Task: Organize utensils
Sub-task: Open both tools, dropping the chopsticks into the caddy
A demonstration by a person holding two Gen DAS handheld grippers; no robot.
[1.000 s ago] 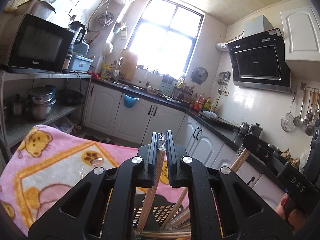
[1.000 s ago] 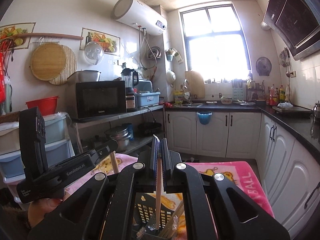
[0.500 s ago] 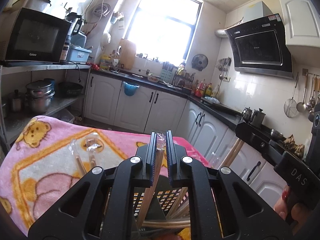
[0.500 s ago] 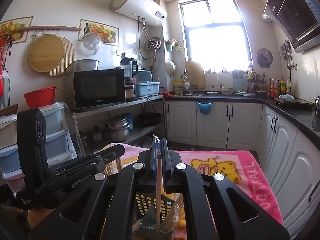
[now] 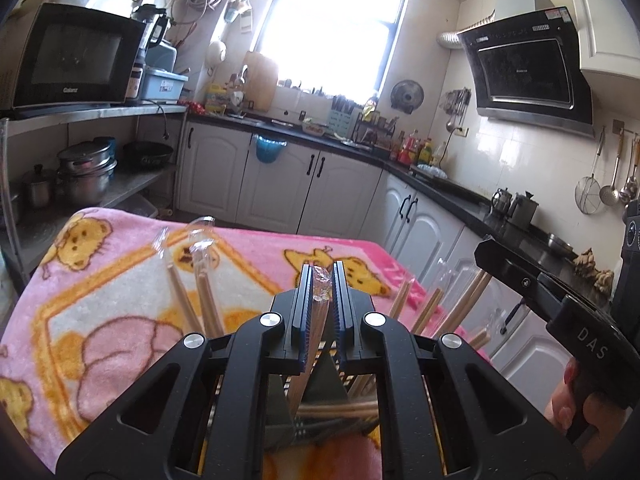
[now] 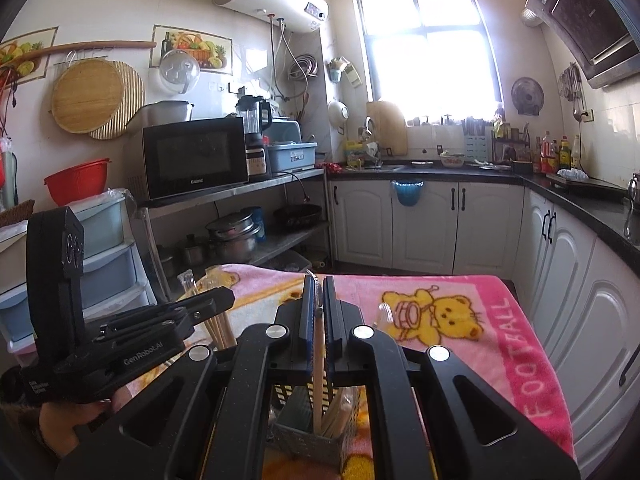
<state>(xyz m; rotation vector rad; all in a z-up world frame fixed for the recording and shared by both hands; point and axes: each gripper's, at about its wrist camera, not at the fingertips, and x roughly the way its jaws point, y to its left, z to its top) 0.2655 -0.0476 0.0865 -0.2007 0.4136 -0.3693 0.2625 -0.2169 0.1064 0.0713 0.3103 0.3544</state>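
Left wrist view: the left gripper (image 5: 321, 308) pinches one wrapped chopstick pair (image 5: 316, 324) between its fingers (image 5: 303, 312). The stick's low end reaches down into the dark basket (image 5: 320, 420) that sits on the pink bear blanket (image 5: 100, 280) over the table. More wrapped sticks (image 5: 200, 292) stand up from the basket on both sides. The step in hand looks like dropping sticks into the basket. Next, I think, the fingers need to spread so the stick slides in and stays upright. Compared with a second ago, the blanket fills more of the picture and the standing sticks show, so this hand has gone lower.

Right wrist view: the right gripper (image 6: 317, 312) also pinches a wrapped stick (image 6: 318, 360), and its tip is inside the grey basket (image 6: 308, 436) among other sticks. The left gripper (image 6: 132, 340) is just beside it, held by a hand (image 6: 60, 420). Next, these fingers should let go too. Since the earlier picture, the basket sits higher in view, so this hand has sunk as well.
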